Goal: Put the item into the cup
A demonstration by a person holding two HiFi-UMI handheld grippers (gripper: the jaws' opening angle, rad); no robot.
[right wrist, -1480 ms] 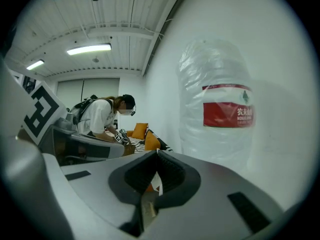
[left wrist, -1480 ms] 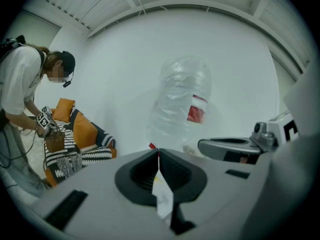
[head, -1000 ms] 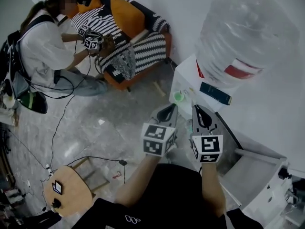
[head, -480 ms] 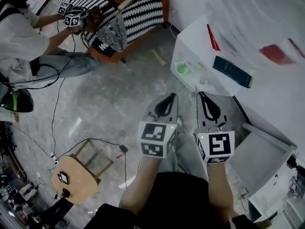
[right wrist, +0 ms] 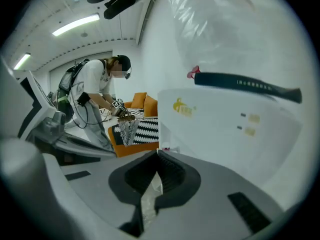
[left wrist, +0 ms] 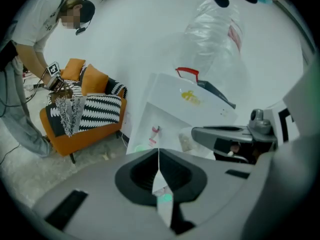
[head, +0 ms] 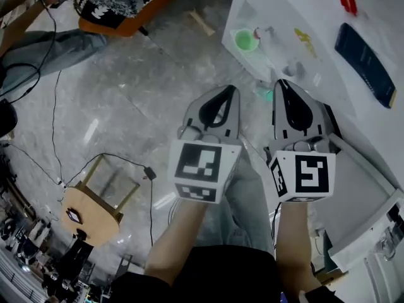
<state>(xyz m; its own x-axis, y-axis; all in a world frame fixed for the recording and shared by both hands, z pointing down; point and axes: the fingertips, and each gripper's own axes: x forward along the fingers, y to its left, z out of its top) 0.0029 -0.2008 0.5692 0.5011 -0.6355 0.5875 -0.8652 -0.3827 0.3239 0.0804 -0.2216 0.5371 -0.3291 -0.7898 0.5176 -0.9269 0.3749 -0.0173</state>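
Your left gripper [head: 231, 91] and right gripper [head: 281, 83] hang side by side, the right at 3 o'clock of the left. Each has its jaws pressed together with nothing between them. The green cup [head: 245, 41] stands on the white table [head: 278, 5] at 12 o'clock of your left gripper, apart from it. A small red-topped item [head: 257, 33] stands just beside the cup at its 2 o'clock (what it is cannot be made out). A dark blue box [head: 365, 55] lies on the table at 2 o'clock of your right gripper. A round wooden stool [head: 95, 208] stands on the marble floor [head: 126, 106] at 8 o'clock.
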